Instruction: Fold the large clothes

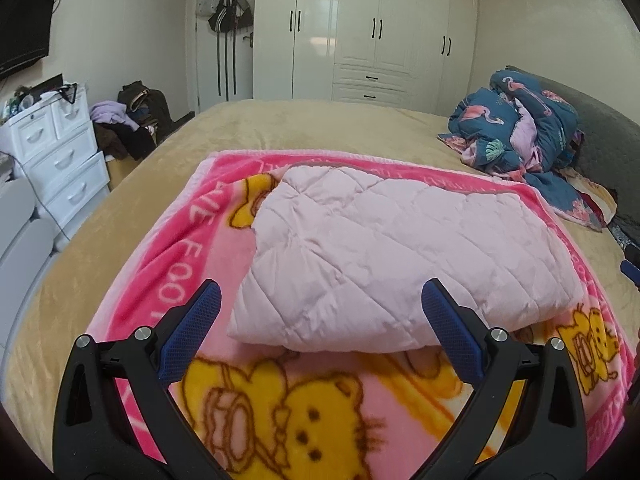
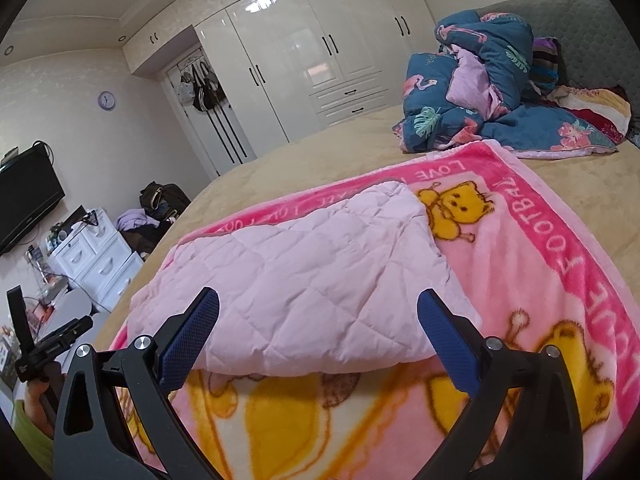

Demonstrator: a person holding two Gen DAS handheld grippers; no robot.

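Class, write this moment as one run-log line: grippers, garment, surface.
left gripper: open, empty | right gripper: open, empty | pink quilted garment: folded, on cartoon blanket | bed: beneath

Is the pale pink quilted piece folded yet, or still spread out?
Folded: the pale pink quilted piece lies as a thick, compact rectangle with a rounded doubled near edge, atop the spread pink cartoon blanket. Both grippers are open, holding nothing.

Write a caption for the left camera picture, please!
Open left gripper hovers before a folded pale pink quilt on a pink cartoon blanket.
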